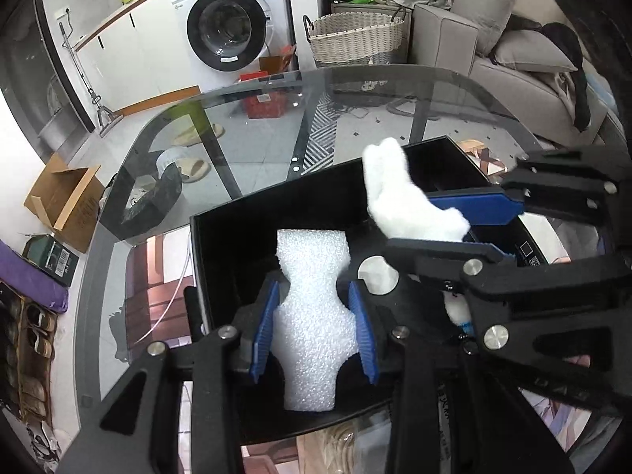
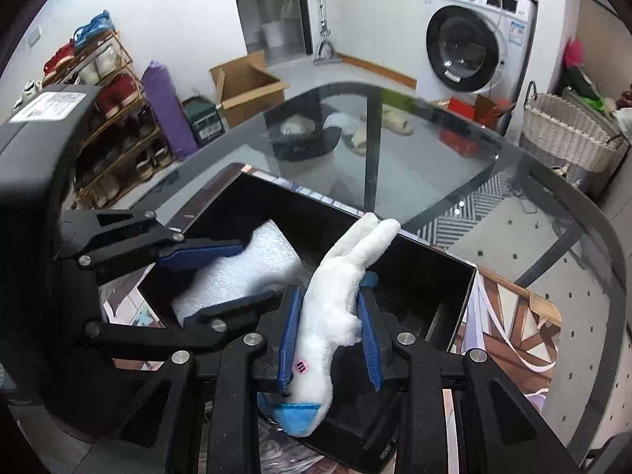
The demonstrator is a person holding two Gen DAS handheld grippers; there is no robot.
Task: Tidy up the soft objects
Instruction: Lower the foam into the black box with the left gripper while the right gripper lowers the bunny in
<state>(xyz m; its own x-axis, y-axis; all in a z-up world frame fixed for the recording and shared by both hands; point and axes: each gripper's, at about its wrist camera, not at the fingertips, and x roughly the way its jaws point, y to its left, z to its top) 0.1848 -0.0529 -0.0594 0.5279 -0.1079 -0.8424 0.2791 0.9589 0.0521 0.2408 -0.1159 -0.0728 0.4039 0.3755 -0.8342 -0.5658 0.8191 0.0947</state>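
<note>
My left gripper (image 1: 314, 324) is shut on a white foam block (image 1: 314, 316), pinched at its waist, over the open black box (image 1: 221, 260). My right gripper (image 2: 330, 333) is shut on a white plush rabbit (image 2: 335, 304) with long ears and a blue muzzle, over the same black box (image 2: 454, 300). In the left wrist view the rabbit (image 1: 399, 197) and the right gripper (image 1: 470, 225) show at the right. In the right wrist view the foam block (image 2: 252, 268) and the left gripper (image 2: 215, 272) show at the left.
The box stands on a round glass table (image 1: 276, 126) beside a patterned board (image 2: 509, 328). Beyond are a washing machine (image 1: 225, 27), a wicker basket (image 1: 355, 39), a grey sofa (image 1: 513, 59), a cardboard box (image 2: 249, 83) and a shoe rack (image 2: 106, 118).
</note>
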